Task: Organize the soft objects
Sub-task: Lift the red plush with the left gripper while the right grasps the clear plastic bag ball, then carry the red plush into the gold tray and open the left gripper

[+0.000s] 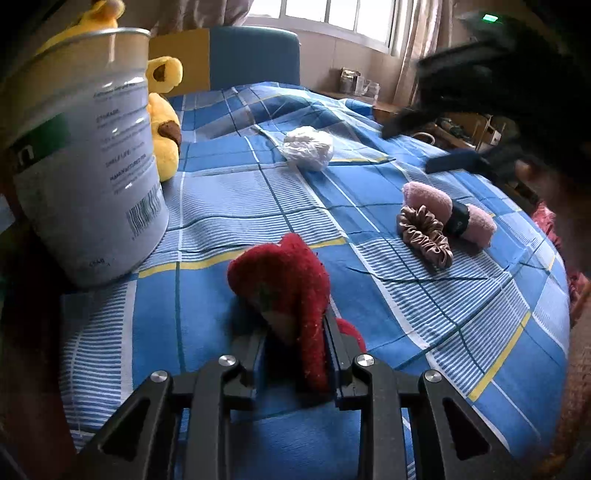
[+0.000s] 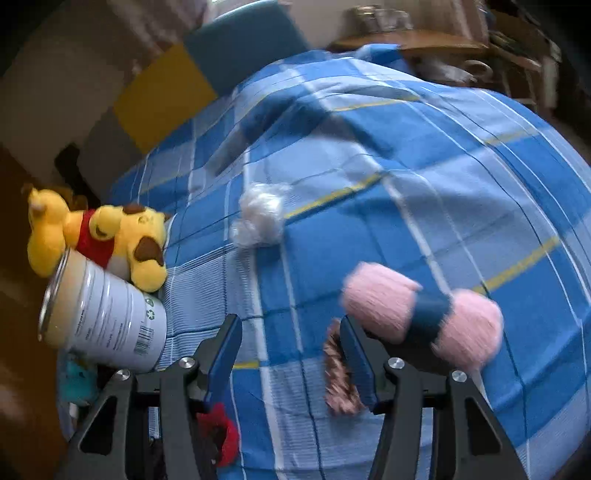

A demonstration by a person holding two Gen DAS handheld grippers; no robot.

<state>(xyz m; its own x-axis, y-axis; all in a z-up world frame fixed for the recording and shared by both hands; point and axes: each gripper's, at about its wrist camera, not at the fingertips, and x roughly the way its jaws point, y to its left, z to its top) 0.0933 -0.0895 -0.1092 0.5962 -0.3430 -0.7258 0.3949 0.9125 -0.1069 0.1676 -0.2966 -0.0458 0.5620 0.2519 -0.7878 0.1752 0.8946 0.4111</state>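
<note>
The left wrist camera sat low and close over the bed (image 1: 229, 206), facing up its length toward the window (image 1: 332, 14). The right wrist camera looked from higher, tilted down on the bed, its picture blurred. Both views shared the tin can (image 1: 85, 155), the yellow plush toy (image 2: 103, 236) and the pink roll (image 2: 421, 317).

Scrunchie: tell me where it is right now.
The scrunchie lies on the checked bedspread, right of centre in the left wrist view, touching the near side of the rolled pink towel.
</note>
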